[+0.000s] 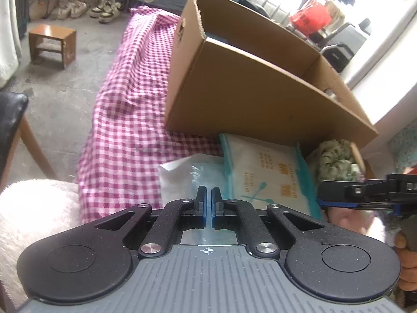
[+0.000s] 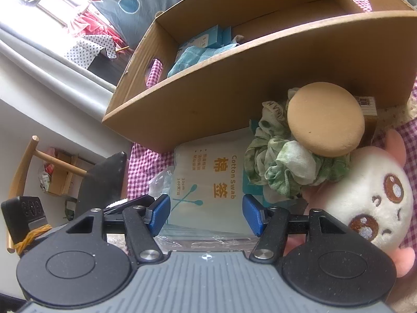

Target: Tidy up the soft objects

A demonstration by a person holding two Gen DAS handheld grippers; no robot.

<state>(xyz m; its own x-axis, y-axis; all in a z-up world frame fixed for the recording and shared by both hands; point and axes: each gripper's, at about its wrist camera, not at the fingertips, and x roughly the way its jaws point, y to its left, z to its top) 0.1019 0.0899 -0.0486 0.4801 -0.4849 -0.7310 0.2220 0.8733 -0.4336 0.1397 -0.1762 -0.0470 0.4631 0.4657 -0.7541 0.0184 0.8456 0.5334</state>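
Note:
My left gripper (image 1: pixel 208 195) is shut on the edge of a clear plastic packet (image 1: pixel 187 177) lying on the pink checked cloth (image 1: pixel 130 120). Beside it lies a cotton swab pack (image 1: pixel 263 172), also in the right wrist view (image 2: pixel 208 182). My right gripper (image 2: pixel 206 214) is open, its blue pads (image 2: pixel 160 212) on either side of the swab pack's near end. A green scrunchie (image 2: pixel 284 167), a tan round puff (image 2: pixel 325 118) and a white plush toy (image 2: pixel 370 198) lie to the right. The cardboard box (image 2: pixel 234 91) stands behind, holding a blue cloth (image 2: pixel 192 58).
A wooden stool (image 1: pixel 52 44) and shoes (image 1: pixel 104 10) are on the floor at left. A dark chair (image 2: pixel 101 180) stands beside the table. A fluffy white sleeve (image 1: pixel 34 216) is at the lower left. The right gripper shows in the left wrist view (image 1: pixel 365 193).

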